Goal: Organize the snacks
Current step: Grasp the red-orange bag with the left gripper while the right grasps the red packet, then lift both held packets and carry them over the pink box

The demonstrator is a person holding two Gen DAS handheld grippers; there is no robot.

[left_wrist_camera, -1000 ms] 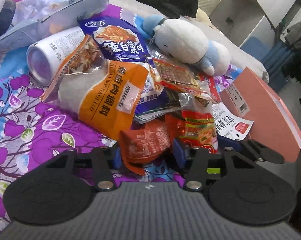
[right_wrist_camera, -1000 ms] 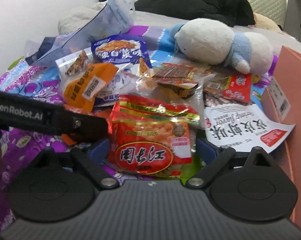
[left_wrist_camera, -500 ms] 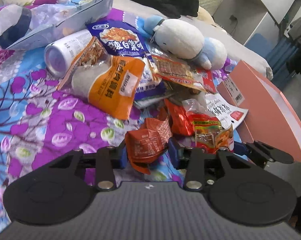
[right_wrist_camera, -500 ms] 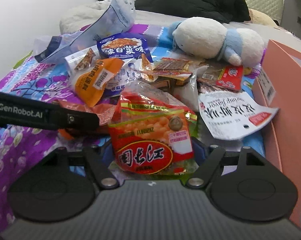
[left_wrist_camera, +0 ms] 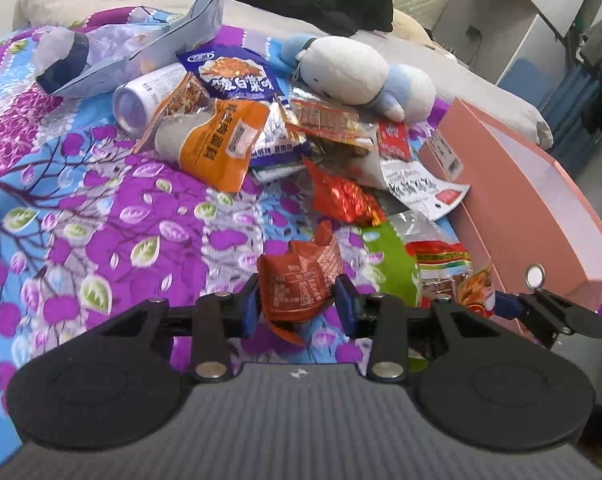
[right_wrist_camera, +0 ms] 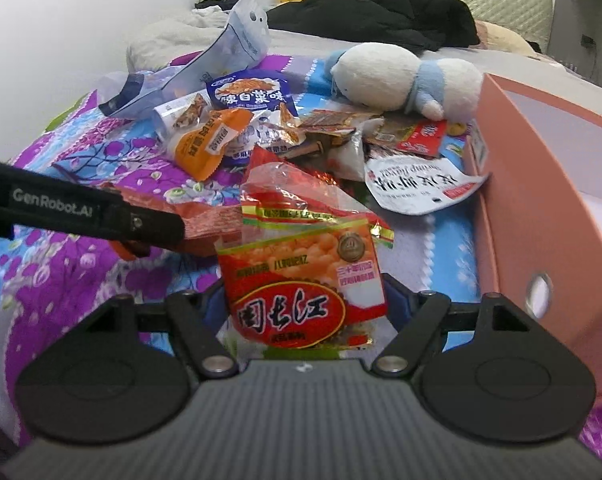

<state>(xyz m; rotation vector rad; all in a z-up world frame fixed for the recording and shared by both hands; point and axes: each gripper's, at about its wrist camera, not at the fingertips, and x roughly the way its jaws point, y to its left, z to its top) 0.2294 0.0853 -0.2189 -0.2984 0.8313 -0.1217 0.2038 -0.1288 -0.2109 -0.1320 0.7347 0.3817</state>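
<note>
Orange foil shows low in the centre of the left wrist view: the left tool is clamped on a small orange packet, above the floral bedspread. In the right wrist view, the right tool grips a red peanut bag at lower centre; the pink box stands at the right. Carry each one level to the box, and release only when it is inside.

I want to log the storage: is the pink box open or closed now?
Open. The pink box has no lid on top, and its pale inner wall shows in the right wrist view. Whether any snack lies inside, I cannot tell.
</note>
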